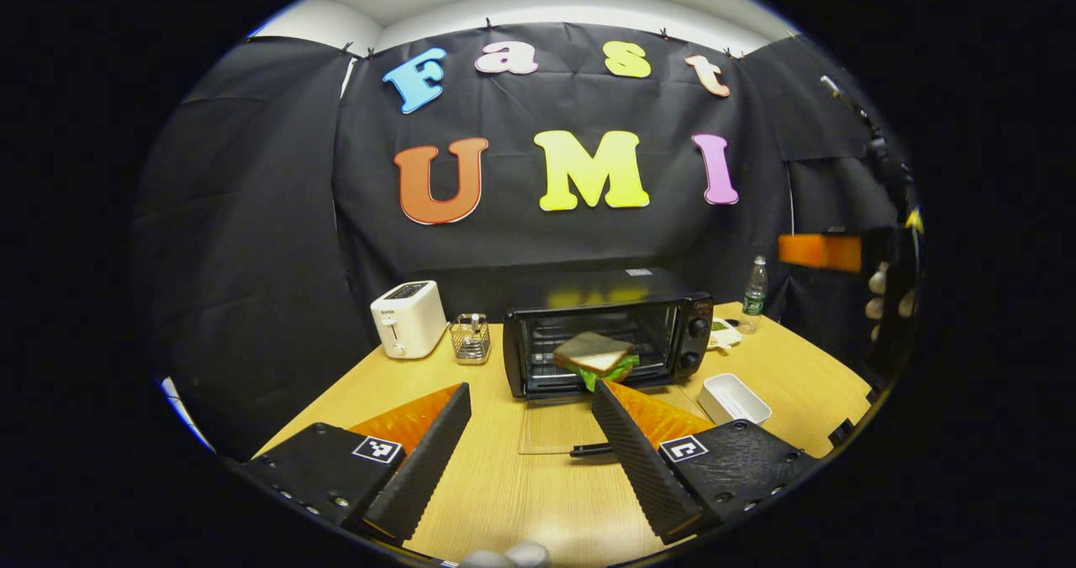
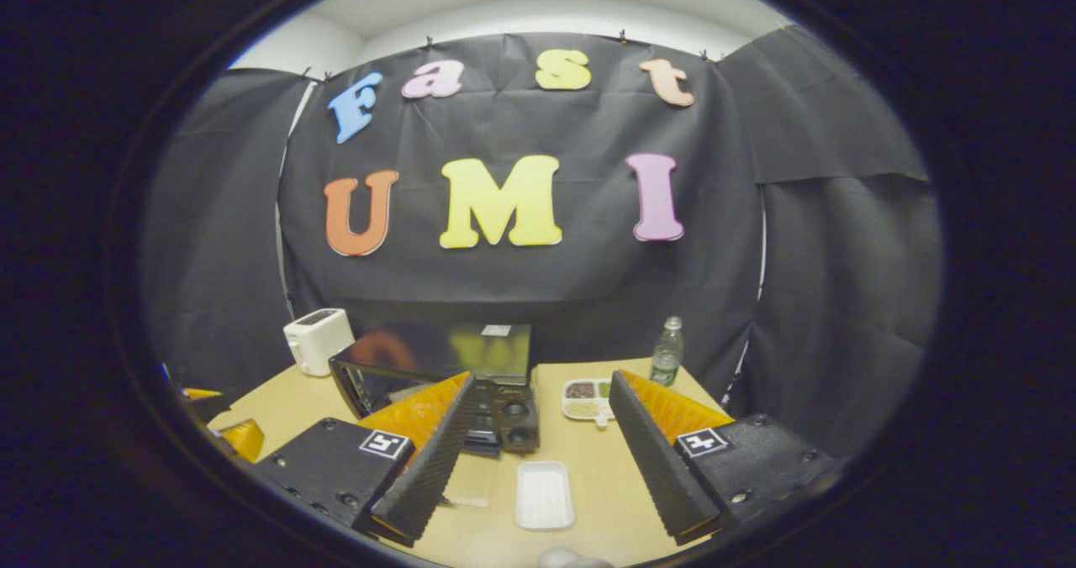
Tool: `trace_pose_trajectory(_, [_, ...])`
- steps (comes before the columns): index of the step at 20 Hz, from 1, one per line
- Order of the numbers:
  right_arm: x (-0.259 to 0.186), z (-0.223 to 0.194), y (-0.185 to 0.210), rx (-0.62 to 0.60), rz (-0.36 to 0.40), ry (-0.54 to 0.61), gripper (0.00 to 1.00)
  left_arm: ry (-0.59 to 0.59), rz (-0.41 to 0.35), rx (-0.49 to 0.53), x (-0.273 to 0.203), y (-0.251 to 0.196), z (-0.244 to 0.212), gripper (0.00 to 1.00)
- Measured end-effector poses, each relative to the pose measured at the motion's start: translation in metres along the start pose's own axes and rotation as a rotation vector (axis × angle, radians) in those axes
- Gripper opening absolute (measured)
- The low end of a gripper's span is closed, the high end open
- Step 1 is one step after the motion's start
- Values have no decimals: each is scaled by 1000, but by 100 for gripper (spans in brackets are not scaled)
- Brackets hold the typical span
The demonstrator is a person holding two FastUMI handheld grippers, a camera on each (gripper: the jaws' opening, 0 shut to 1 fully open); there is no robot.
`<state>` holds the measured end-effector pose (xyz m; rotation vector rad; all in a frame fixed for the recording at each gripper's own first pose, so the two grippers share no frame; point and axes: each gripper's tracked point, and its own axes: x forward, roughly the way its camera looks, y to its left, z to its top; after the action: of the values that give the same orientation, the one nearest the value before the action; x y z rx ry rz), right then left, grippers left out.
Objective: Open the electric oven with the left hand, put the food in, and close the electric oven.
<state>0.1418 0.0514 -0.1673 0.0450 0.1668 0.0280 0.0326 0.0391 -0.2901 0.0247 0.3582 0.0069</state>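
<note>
The black electric oven [image 1: 664, 299] stands at the back of the wooden table, its glass door [image 1: 551, 427] folded down flat onto the tabletop. A sandwich [image 1: 593, 354] of toast and green lettuce lies on the rack just inside the oven's mouth. My left gripper [image 1: 530, 391] is open and holds nothing; it hovers in front of the lowered door, whose handle [image 1: 588, 449] lies by my right finger. My right gripper [image 2: 542, 379] is also open with nothing in it, to the right of the oven [image 2: 437, 358]. It shows at the far right as an orange gripper [image 1: 820, 251] held by a hand [image 1: 878, 295].
An empty white tray [image 1: 733, 397] sits right of the oven door, the same white tray [image 2: 544, 494] lying below my right gripper. A white toaster [image 1: 408, 318] and a small glass holder [image 1: 471, 339] stand left of the oven. A water bottle [image 2: 667, 362] and a divided plate [image 2: 588, 400] sit behind.
</note>
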Motion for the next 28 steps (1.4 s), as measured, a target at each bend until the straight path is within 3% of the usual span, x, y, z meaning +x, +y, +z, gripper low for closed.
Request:
trace_pose_trajectory(3, [-36, 17, -44, -33, -29, -35, 97, 56, -18, -5, 6, -28, -29, 96])
trace_pose_trajectory(10, [-73, 25, -108, -67, -48, -17, 97, 134, -45, 4, 37, -82, -83, 96])
trace_pose_trajectory(17, [-76, 6, -126, -74, -31, 25, 97, 230, -66, -30, 72, -118, -138, 96])
trace_pose_trajectory(28, [-45, -16, -134, -71, -43, 112, 97, 330, -49, -10, 111, -119, -183, 96])
